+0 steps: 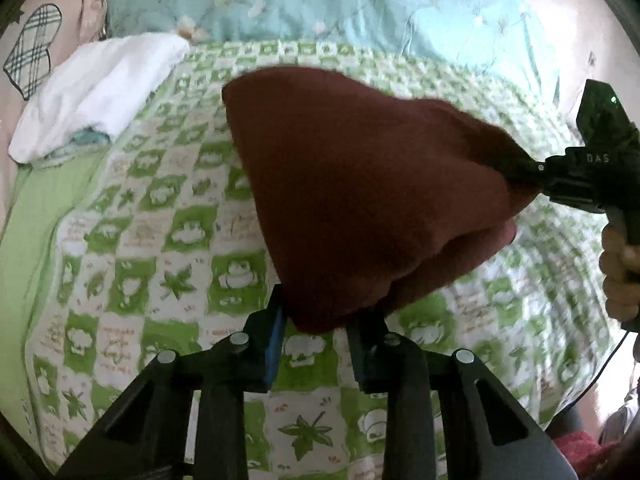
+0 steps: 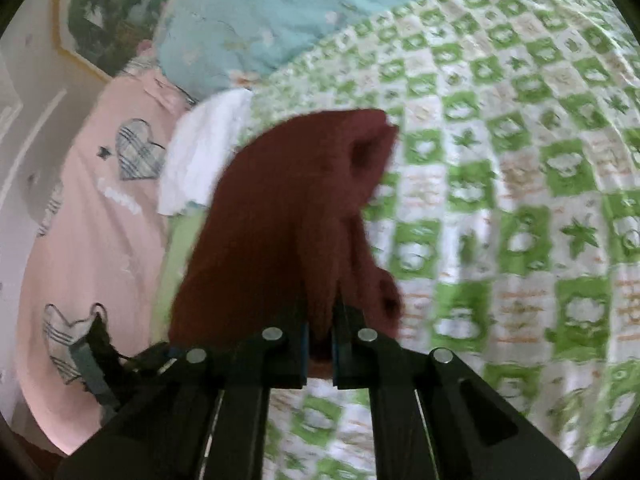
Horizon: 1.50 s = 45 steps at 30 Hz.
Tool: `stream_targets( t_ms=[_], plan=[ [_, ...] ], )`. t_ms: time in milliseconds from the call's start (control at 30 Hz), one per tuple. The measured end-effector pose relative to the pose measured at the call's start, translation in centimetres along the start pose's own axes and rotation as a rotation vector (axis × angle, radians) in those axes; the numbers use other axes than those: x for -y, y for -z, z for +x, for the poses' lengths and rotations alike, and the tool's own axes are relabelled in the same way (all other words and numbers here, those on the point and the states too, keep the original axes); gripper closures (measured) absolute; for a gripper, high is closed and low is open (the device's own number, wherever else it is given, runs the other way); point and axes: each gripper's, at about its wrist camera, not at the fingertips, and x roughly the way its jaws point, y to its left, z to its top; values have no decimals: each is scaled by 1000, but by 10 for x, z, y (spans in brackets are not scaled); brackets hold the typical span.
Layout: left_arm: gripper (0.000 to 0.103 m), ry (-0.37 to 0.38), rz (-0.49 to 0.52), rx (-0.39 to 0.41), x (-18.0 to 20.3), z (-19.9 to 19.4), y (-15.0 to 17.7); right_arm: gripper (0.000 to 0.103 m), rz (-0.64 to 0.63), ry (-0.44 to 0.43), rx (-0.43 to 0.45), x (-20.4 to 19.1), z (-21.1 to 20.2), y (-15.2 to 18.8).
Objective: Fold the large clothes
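Two grippers share one dark red garment (image 1: 360, 184), which hangs bunched above a green-and-white checked bedspread (image 1: 168, 240). The left gripper (image 1: 316, 320) has a lower corner of the cloth between its part-closed jaws; its left finger with the blue pad (image 1: 276, 340) lies against the fabric, but the cloth covers the right finger's tip, so whether both pads press is hard to say. The right gripper (image 2: 320, 344) has its jaws nearly together, pinching a fold of the same garment, and in the left wrist view it enters from the right edge, gripped by a hand (image 1: 620, 272) that the frame cuts off. Beyond the garment lie a folded white cloth (image 1: 100, 92) near the bedspread's far corner, a light blue flowered quilt (image 1: 320, 4) along the back, and a pink sheet with checked hearts (image 2: 88, 208) to the side. A framed picture (image 2: 104, 12) hangs on the wall, seen only in part. The garment blocks much of the bedspread's middle in both views, and its shape, sleeves or collar, cannot be made out through the blur. Something red (image 1: 584, 452) shows at the lower right edge of the left wrist view, too cropped to identify.
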Motion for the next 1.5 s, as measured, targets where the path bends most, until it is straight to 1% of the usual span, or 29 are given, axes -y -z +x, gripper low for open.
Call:
stream_targets(
  t_ms=[33,100,167,233,300,333,400,433,533,600,633,667,700,767,800,833,867,900,933,1000,1133,1200,1267,1400,1500],
  plan=[
    [79,9,-11,-17,-2,5,2,95,2,17,-26,3,8,4],
    [79,48,-41,-31,-8,5,4,95,1,18,-48,3,16,9],
    [78,89,-49,-23,-13,-4,4,92,13,8,-32,1,12,10],
    [78,127,-31,0,-18,-20,4,89,21,0,-18,1,3,8],
    [78,161,0,39,-21,-41,4,87,8,23,19,-2,-11,6],
    [78,179,6,59,-22,-50,2,87,-7,33,56,-5,-23,5],
    [78,232,1,111,-26,-67,-7,87,-35,38,124,-14,-40,1],
    [78,260,-8,129,-28,-70,-15,87,-52,29,144,-20,-43,-2],
    [79,341,-45,167,-28,-64,-46,87,-119,-4,177,-45,-39,-14],
    [79,405,-50,177,-22,-55,-64,87,-173,-8,153,-64,-20,-26],
    [80,433,-47,167,-19,-44,-75,87,-188,-3,145,-70,-12,-29],
    [80,460,-46,140,-16,-32,-82,87,-202,9,128,-75,2,-35],
    [80,490,-49,96,-15,-17,-86,87,-205,20,109,-75,13,-40],
    [82,492,-54,-17,-13,14,-86,87,-200,49,78,-71,32,-46],
    [83,485,-42,-57,-11,25,-81,87,-196,57,55,-67,42,-48],
    [91,462,-31,-68,-11,30,-76,87,-188,60,39,-63,49,-47],
    [92,464,-36,-64,-12,33,-70,87,-182,58,26,-58,55,-44],
    [92,484,-57,-66,-15,35,-66,87,-184,62,16,-55,59,-41],
    [96,491,-74,-70,-17,36,-63,87,-195,77,3,-50,66,-36],
    [98,498,-92,-69,-18,41,-60,88,-202,68,24,-45,68,-31],
    [98,448,-60,-58,-5,40,-61,91,-158,28,59,-31,65,-27],
    [98,435,-51,-51,-1,41,-61,91,-137,12,76,-27,64,-24],
    [98,428,-55,-40,-6,42,-60,92,-148,23,90,-28,63,-22],
    [98,406,-52,-31,-5,43,-60,92,-145,46,84,-33,65,-26],
    [99,413,-89,-22,-10,38,-61,91,-124,52,80,-36,58,-28]
  ],
)
